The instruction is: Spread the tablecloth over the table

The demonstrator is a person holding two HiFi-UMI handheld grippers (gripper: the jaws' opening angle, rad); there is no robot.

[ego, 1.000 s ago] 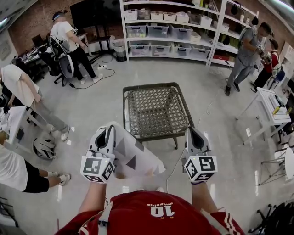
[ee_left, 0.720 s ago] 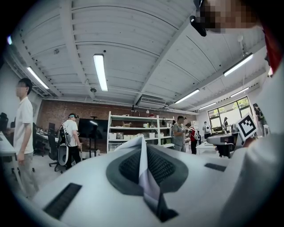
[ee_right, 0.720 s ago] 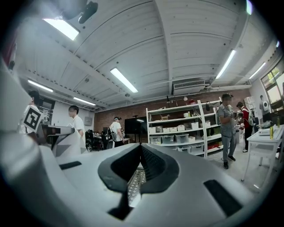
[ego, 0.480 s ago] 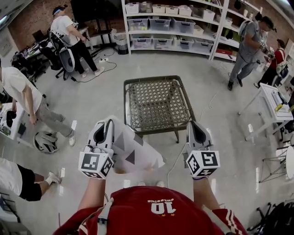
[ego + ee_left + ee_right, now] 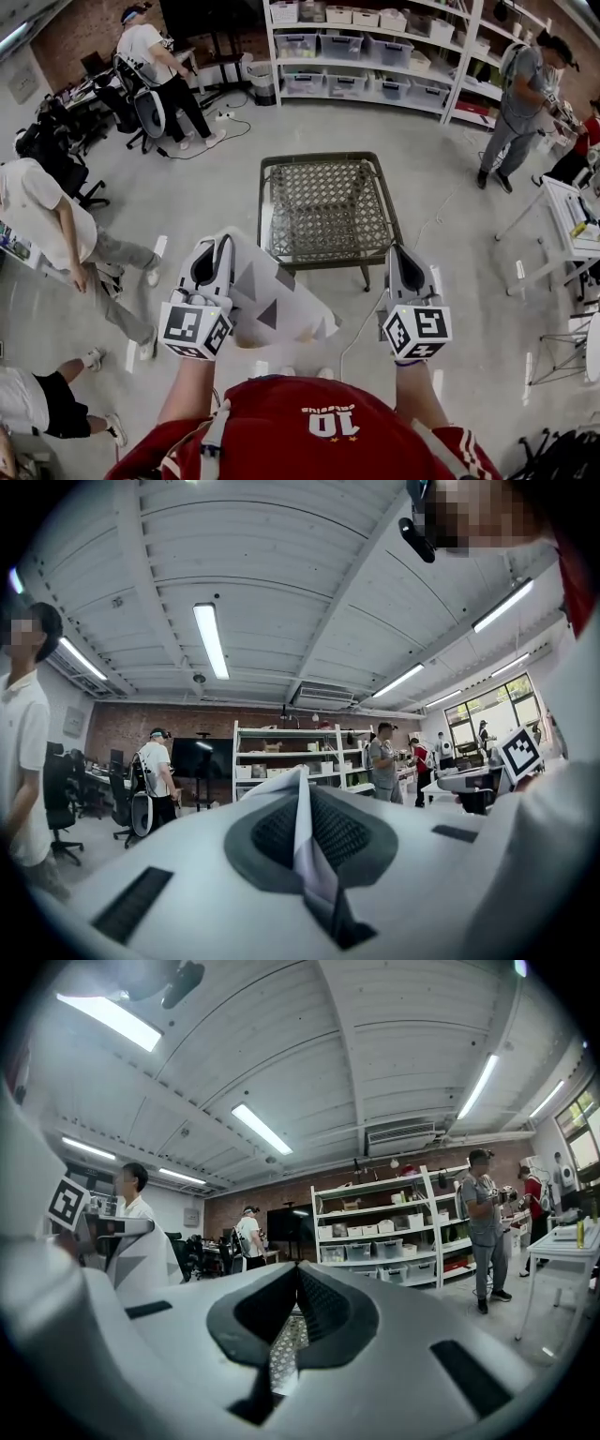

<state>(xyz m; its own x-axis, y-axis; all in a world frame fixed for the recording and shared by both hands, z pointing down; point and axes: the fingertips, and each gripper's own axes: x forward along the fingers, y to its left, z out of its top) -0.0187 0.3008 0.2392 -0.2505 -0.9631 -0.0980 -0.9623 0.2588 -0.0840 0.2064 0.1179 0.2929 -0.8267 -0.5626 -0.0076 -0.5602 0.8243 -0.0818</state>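
Jaws: left gripper (image 5: 217,251) pinching the bunched tablecloth (image 5: 272,305), right gripper (image 5: 401,258) pressed together, empty | cloth hangs between both jaws, bench (image 5: 328,202) ahead, bare | step, I judge: approach, cloth unopened | next: right jaws must grip a second edge

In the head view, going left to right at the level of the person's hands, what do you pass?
left gripper → tablecloth, white with grey triangles, hanging from the left gripper's jaws → right gripper
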